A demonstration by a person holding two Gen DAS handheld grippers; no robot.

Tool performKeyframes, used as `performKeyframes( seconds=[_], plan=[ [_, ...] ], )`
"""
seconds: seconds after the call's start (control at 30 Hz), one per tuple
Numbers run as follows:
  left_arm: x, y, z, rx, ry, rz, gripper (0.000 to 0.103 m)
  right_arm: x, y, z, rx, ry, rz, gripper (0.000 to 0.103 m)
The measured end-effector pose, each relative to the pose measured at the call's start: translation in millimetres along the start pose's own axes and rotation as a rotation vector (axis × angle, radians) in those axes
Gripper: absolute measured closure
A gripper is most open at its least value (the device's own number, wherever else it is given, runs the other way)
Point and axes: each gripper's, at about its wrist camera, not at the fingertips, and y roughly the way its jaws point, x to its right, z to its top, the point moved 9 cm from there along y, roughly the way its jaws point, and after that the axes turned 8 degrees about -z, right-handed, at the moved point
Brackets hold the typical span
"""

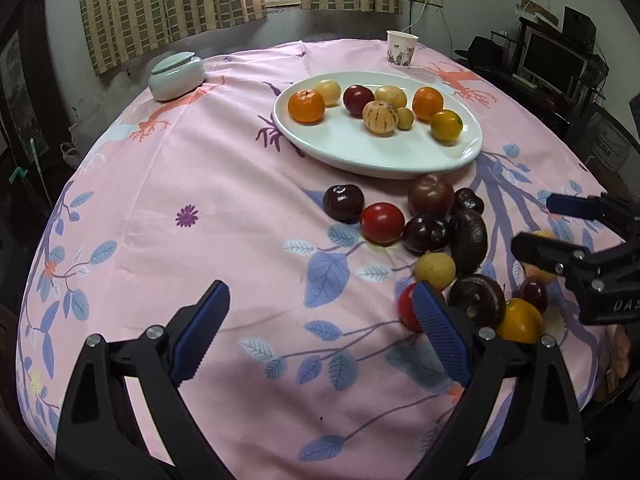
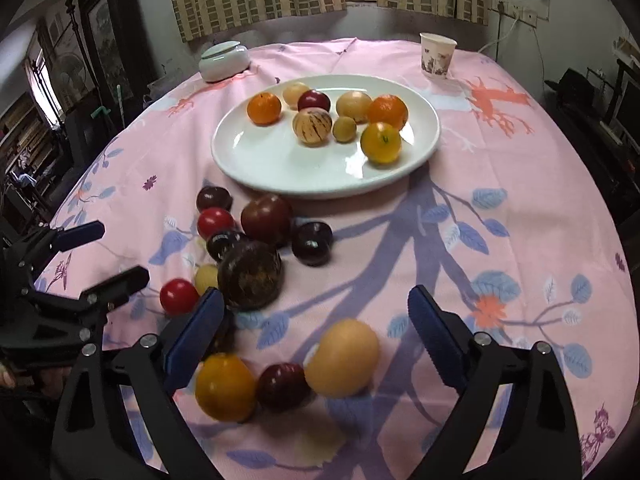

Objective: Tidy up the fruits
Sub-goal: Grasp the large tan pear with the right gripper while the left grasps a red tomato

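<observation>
A white oval plate [image 1: 372,156] [image 2: 280,168] holds several fruits: oranges, a dark plum, pale yellow fruits and a striped melon [image 1: 380,118] [image 2: 312,127]. Loose fruits lie on the pink cloth in front of it: dark plums, red tomatoes [image 1: 382,223], a passion fruit [image 2: 250,275]. My left gripper [image 1: 320,332] is open and empty, left of the pile. My right gripper [image 2: 312,332] is open above a pale yellow fruit [image 2: 344,358], a plum [image 2: 282,386] and a yellow-orange fruit [image 2: 225,386]. Each gripper also shows in the other view, the right one [image 1: 536,224] and the left one [image 2: 120,254].
A pale green lidded jar [image 1: 177,76] [image 2: 224,60] and a paper cup [image 1: 401,49] [image 2: 437,55] stand at the table's far side. Curtains and a window are behind. A desk with a monitor [image 1: 554,64] is at the right.
</observation>
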Motion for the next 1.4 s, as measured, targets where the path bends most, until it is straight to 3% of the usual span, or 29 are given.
performKeyframes(
  seconds=[0.1, 0.2, 0.27, 0.37, 0.53, 0.63, 0.7, 0.77, 1.0, 1.07, 1.2, 1.27, 1.4],
  plan=[
    [-4.6, -1.9, -3.0, 0.0, -0.013, -0.001, 0.009, -20.6, 12.6, 12.1, -0.007, -0.066, 0.007, 0.009],
    [-9.7, -4.6, -3.7, 0.008, -0.018, 0.005, 0.009, -18.8, 27.0, 7.2, -0.057, -0.103, -0.05, 0.008],
    [-11.2, -4.9, -3.2, 0.011, -0.018, 0.001, 0.009, -2.7, 19.5, 2.2, -0.065, -0.071, -0.088, 0.008],
    [-3.5, -1.8, -3.3, 0.01, 0.004, -0.031, 0.009, 26.9, -5.7, -0.8, -0.009, -0.036, -0.174, 0.008],
    [24.8, 17.3, -9.7, -0.05, 0.084, -0.067, 0.007, 55.2, -17.8, -23.4, -0.039, 0.061, -0.117, 0.008],
    [27.8, 22.9, -12.0, -0.07, 0.062, -0.089, 0.005, 63.2, -10.5, -36.7, -0.065, 0.101, -0.102, 0.009],
    [27.8, 23.0, -12.0, -0.072, 0.052, -0.084, 0.005, 65.2, -9.3, -39.8, -0.052, 0.144, -0.055, 0.013],
    [28.4, 21.0, -12.6, -0.07, 0.057, -0.066, 0.005, 61.2, -9.1, -40.1, -0.049, 0.155, -0.01, 0.023],
    [29.3, 18.4, -17.0, -0.077, 0.063, -0.063, 0.005, 30.1, 4.1, -43.4, -0.096, 0.129, 0.084, 0.044],
    [30.7, 18.4, -19.0, -0.082, 0.071, -0.068, 0.005, 23.8, 5.6, -38.7, -0.092, 0.122, 0.106, 0.06],
    [35.7, 21.2, -23.4, -0.099, 0.081, -0.086, 0.005, 21.2, 3.9, -36.9, -0.097, 0.117, 0.11, 0.06],
    [38.5, 22.1, -24.9, -0.104, 0.087, -0.089, 0.005, 24.3, -4.9, -38.0, -0.082, 0.116, 0.08, 0.06],
    [40.8, 25.6, -24.1, -0.111, 0.069, -0.109, 0.007, 42.8, -19.9, -39.6, -0.032, 0.051, -0.115, 0.06]
  ],
)
